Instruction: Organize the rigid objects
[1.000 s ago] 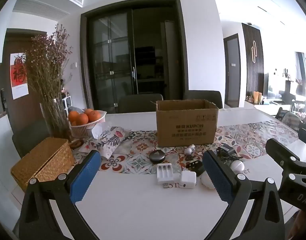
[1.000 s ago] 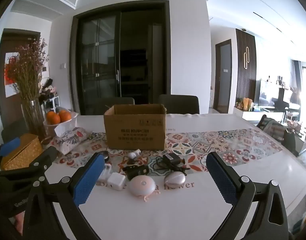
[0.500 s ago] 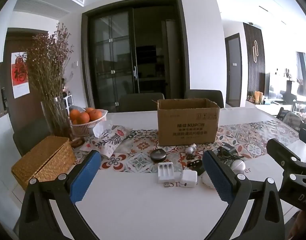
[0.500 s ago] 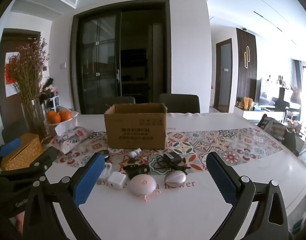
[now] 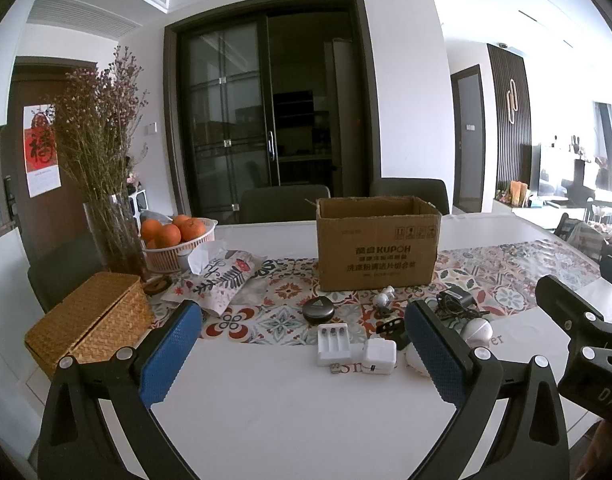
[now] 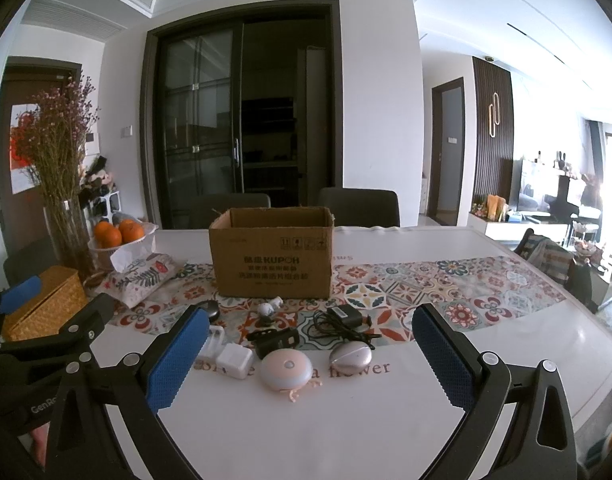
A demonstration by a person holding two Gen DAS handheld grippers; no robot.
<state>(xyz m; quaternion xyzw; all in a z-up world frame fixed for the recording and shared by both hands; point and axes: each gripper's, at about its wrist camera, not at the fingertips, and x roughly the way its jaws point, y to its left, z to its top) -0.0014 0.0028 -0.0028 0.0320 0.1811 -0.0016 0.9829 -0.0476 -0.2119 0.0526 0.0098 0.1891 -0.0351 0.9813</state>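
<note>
Left gripper [image 5: 302, 352] and right gripper [image 6: 309, 356]: jaws spread wide, nothing held. Cardboard box [image 6: 270, 258] stood on patterned runner [image 6: 445, 288]; white charger [image 6: 234, 361] laid before it.

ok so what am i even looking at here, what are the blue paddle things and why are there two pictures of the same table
There is no robot here. A person holds a two-finger gripper in each hand, and each carries a fisheye camera looking along its fingers. One picture is from the left gripper, the other from the right gripper. The blue paddles are the finger pads. Both grippers are open and hold nothing.

On the white table stands an open cardboard box. In front of it lie small gadgets: a white charger cube, a pink round device, a silver oval one, a black adapter with its cord. At the left are a wicker box and a bowl of oranges.
</note>
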